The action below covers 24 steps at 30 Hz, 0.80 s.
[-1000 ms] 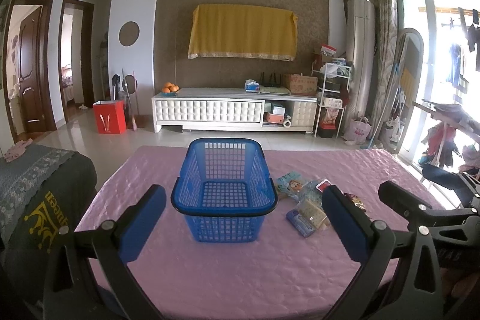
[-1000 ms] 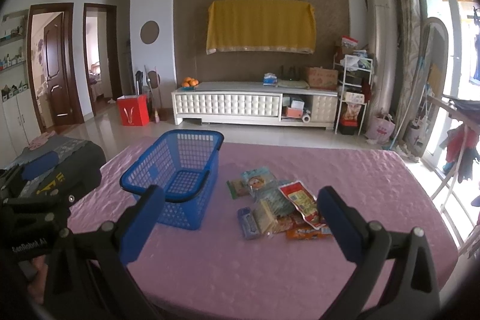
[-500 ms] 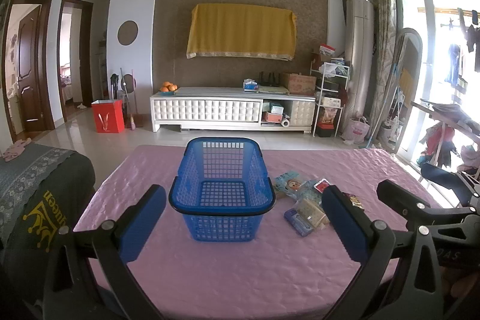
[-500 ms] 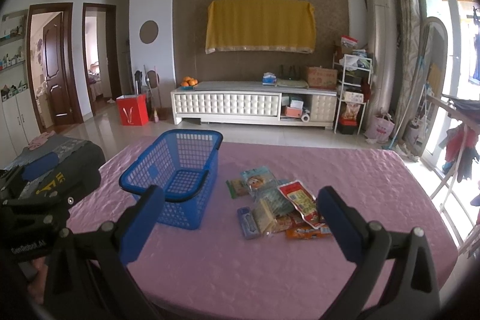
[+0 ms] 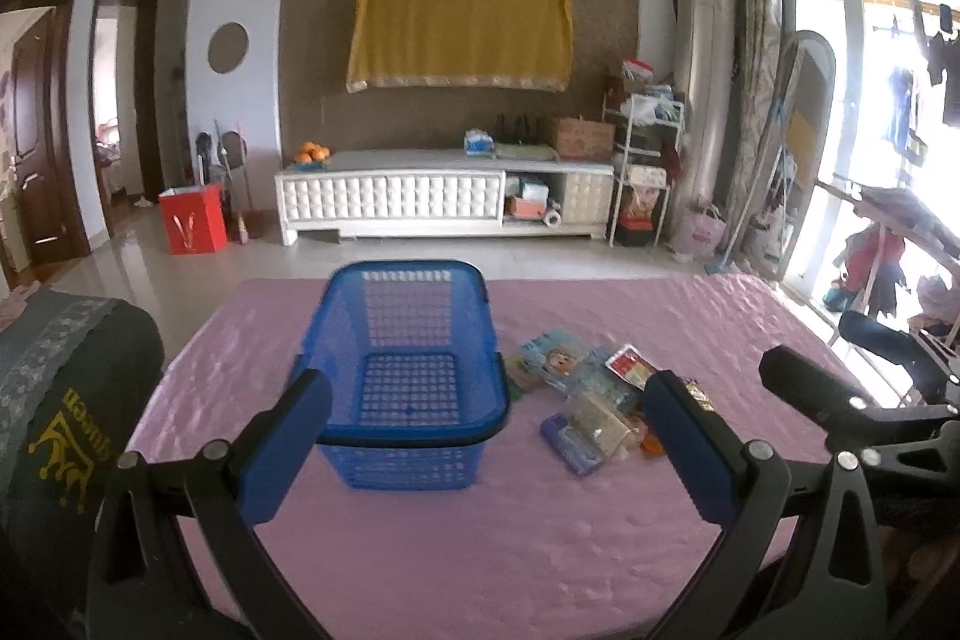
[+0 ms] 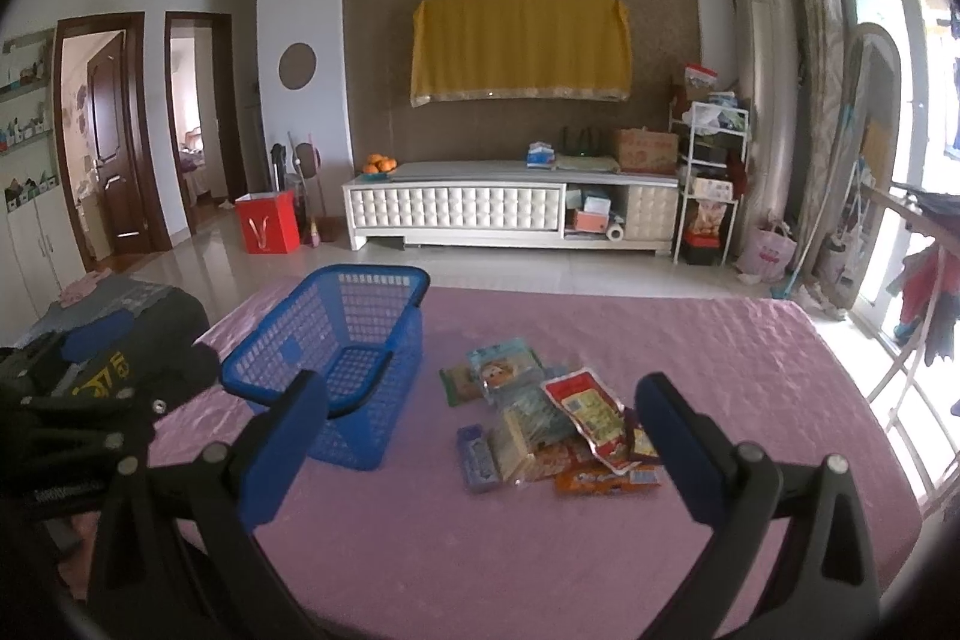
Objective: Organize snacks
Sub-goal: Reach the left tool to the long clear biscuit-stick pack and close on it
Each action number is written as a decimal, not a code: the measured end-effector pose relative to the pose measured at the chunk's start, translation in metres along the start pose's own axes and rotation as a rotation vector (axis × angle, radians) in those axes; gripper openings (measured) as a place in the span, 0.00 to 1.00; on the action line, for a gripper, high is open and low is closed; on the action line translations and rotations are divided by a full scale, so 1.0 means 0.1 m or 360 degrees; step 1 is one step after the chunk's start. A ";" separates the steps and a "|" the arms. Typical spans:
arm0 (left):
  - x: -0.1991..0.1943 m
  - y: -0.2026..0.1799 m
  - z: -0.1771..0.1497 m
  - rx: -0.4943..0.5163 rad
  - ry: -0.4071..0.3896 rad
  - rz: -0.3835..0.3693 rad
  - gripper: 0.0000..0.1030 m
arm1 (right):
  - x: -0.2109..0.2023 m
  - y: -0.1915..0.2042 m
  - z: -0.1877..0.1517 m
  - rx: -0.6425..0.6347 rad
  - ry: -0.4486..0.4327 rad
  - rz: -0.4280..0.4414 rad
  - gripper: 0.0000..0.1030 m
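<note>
An empty blue mesh basket [image 5: 414, 370] stands on the pink table [image 5: 480, 538]; it also shows in the right wrist view [image 6: 336, 358]. A pile of several snack packets [image 6: 552, 430] lies to its right, also in the left wrist view [image 5: 600, 406]. A red-and-white packet [image 6: 591, 409] lies on top of the pile. My left gripper [image 5: 486, 448] is open and empty, in front of the basket. My right gripper [image 6: 480, 454] is open and empty, in front of the pile; it also shows in the left wrist view [image 5: 840, 400].
A dark chair back with yellow lettering [image 5: 66, 436] stands at the table's left edge. A white TV cabinet [image 5: 444, 202] and a red bin [image 5: 192, 217] stand on the floor beyond. A clothes rack [image 5: 900, 244] stands at the right by the window.
Both grippers have moved slightly forward and lower toward the table. The basket and the packets have not moved.
</note>
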<state>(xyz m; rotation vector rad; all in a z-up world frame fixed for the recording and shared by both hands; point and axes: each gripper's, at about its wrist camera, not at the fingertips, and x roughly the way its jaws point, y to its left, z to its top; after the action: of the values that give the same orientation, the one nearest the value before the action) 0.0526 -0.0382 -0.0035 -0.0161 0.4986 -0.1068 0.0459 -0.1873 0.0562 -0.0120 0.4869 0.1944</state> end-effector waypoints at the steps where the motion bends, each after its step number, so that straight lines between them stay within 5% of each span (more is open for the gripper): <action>1: 0.08 -0.05 0.01 0.0014 0.0021 -0.0005 1.00 | 0.04 -0.05 0.01 0.0001 0.0008 0.0009 1.00; 17: 1.29 -0.64 0.00 0.0088 0.0348 -0.0093 1.00 | 1.06 -0.96 -0.11 -0.0026 0.0383 0.0033 0.87; 24: 1.85 -0.85 -0.27 0.0121 0.0517 -0.0092 1.00 | 1.67 -1.14 -0.38 -0.0147 0.0656 0.0095 0.80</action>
<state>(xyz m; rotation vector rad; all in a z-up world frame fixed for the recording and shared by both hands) 0.1931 -0.1417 -0.1114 0.0624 0.8187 -0.1867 0.1944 -0.2707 -0.0589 -0.1298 0.8895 0.2744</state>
